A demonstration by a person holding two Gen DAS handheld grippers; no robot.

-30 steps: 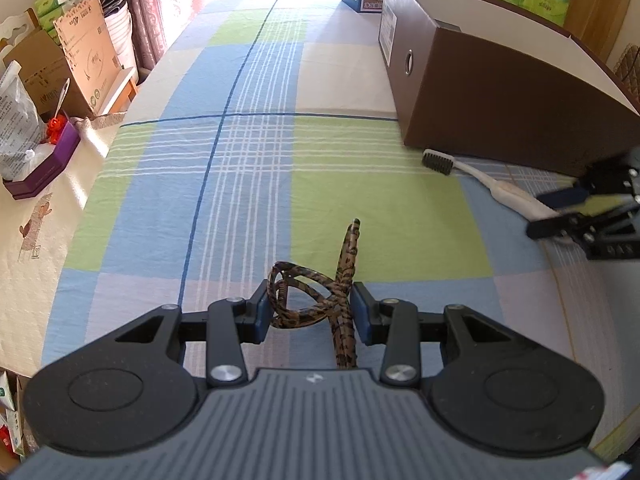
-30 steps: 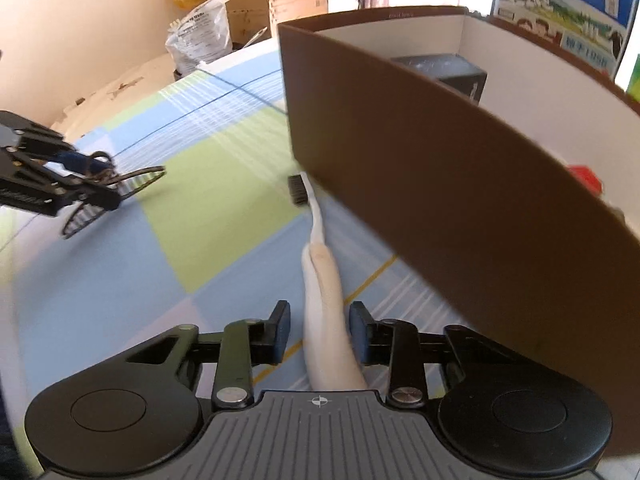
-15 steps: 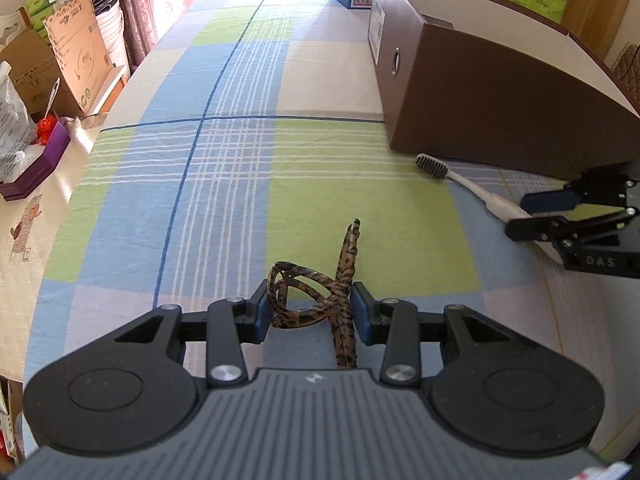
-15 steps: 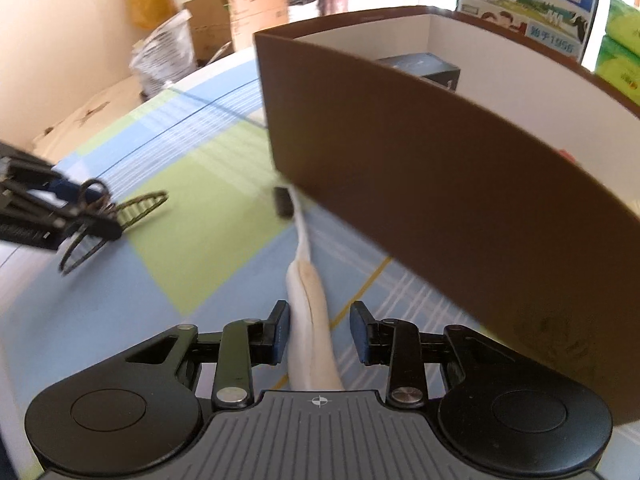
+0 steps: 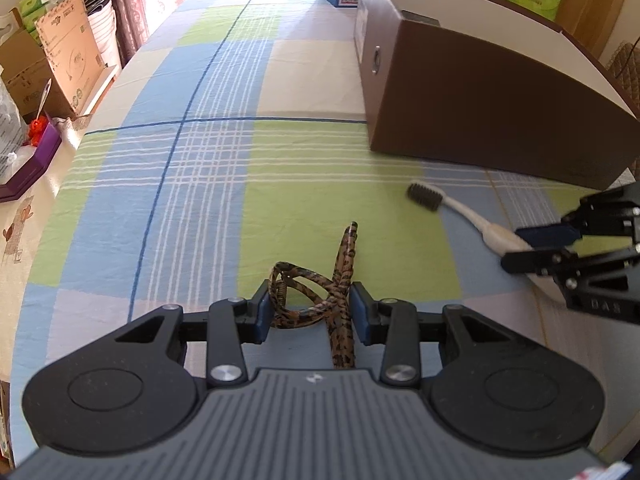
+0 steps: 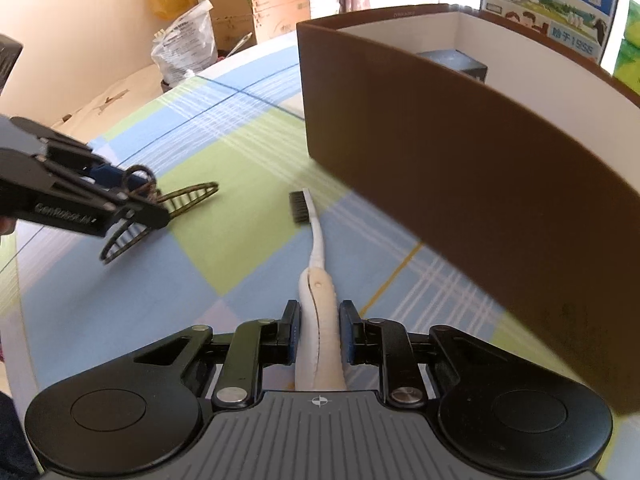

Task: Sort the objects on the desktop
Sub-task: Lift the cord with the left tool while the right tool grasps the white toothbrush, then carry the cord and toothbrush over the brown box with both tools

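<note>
Left gripper (image 5: 311,310): blue pads closed in on a leopard-print plastic hair claw clip (image 5: 320,300), one pad on each side of its looped handle end, both touching. Clip's toothed jaws point forward past the fingertips; from the right wrist view they hang spread, and whether the lower tips touch the cloth I can't tell.

Right gripper (image 6: 319,334): narrow, fingers bracketing the thick handle of a cream-white toothbrush with dark bristles (image 6: 316,280). Left pad looks in contact; the right pad is at or just off the handle, so a firm clamp is unclear. Handle runs back under the gripper body. Neck and head extend forward, and the bristle head sits over the green square of the cloth, near the box corner but apart from it.

The two grippers are apart, right one at the right edge of the left wrist view.

Surface: checked tablecloth in blue, green and cream (image 5: 208,168).

Large brown cardboard box with white interior (image 5: 480,104) stands on the cloth just beyond the toothbrush, open top. A dark rectangular item (image 6: 456,62) sits inside at the far end.

Off the table's left side: cardboard cartons (image 5: 68,60), a purple tray (image 5: 32,168), a plastic bag (image 6: 184,52).
</note>
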